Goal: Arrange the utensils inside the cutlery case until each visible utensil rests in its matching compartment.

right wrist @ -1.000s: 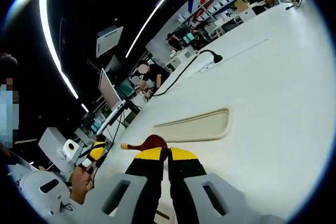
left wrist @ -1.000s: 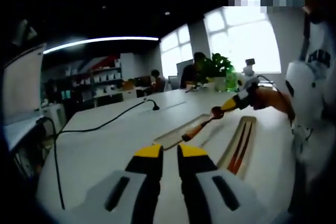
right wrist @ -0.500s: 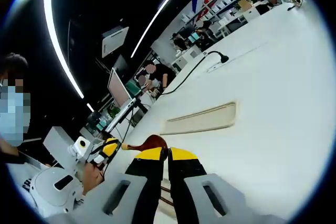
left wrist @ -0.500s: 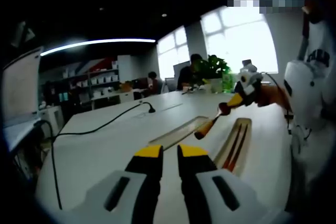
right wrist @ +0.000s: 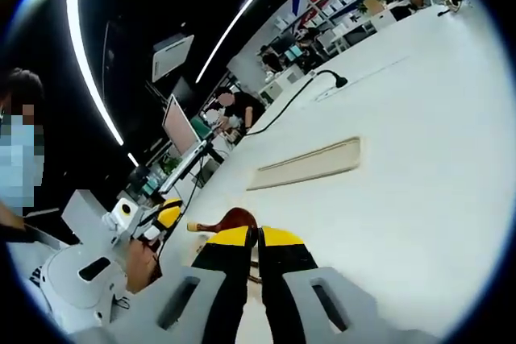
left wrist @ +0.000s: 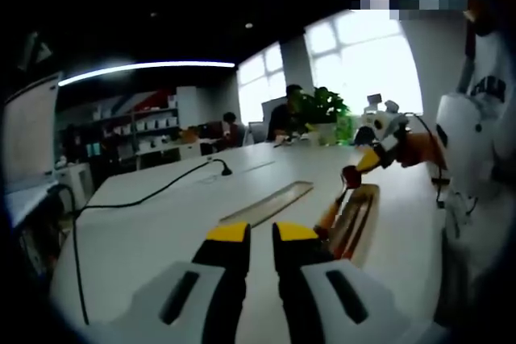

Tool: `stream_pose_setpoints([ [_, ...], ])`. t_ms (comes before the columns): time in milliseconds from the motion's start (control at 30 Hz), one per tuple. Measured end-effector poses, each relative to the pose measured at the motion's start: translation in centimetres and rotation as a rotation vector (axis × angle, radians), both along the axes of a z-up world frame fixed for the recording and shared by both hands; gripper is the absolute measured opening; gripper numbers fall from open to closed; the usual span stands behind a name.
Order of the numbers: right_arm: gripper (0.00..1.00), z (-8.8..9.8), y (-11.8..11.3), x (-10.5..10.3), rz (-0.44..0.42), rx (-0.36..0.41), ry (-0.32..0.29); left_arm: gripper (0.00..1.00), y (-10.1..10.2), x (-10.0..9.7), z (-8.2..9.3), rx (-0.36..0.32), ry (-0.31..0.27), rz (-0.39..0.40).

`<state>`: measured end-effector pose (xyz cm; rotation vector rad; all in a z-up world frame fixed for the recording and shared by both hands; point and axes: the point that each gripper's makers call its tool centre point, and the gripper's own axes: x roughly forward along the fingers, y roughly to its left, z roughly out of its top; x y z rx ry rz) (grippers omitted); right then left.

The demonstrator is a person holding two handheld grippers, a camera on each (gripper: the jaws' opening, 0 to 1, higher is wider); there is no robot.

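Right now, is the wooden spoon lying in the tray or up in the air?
Up in the air. The right tool grips the spoon by its bowl, handle slanting down over the tray.

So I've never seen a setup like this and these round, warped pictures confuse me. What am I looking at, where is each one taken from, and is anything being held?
No robot here: a person holds a two-jaw gripper in each hand, and each carries a fisheye camera looking along its yellow-tipped jaws. In the left gripper view, the left gripper has its jaws together, apparently with nothing between them, above a white table. Beyond it the right gripper holds a wooden spoon over the long cutlery case. A separate flat tray piece and a black cable lie on the table. In the right gripper view, the same spoon's bowl pokes out of the closed jaws.
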<state>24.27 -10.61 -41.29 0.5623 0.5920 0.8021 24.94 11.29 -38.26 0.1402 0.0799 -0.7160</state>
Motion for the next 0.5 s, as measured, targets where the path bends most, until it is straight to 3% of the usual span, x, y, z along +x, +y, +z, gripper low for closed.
stream_pose_setpoints([
  [500,0.01,-1.1,0.4,-1.0,0.007,-0.047,0.018,0.11,-1.1,-0.8,-0.5,0.002,0.009,-0.045],
])
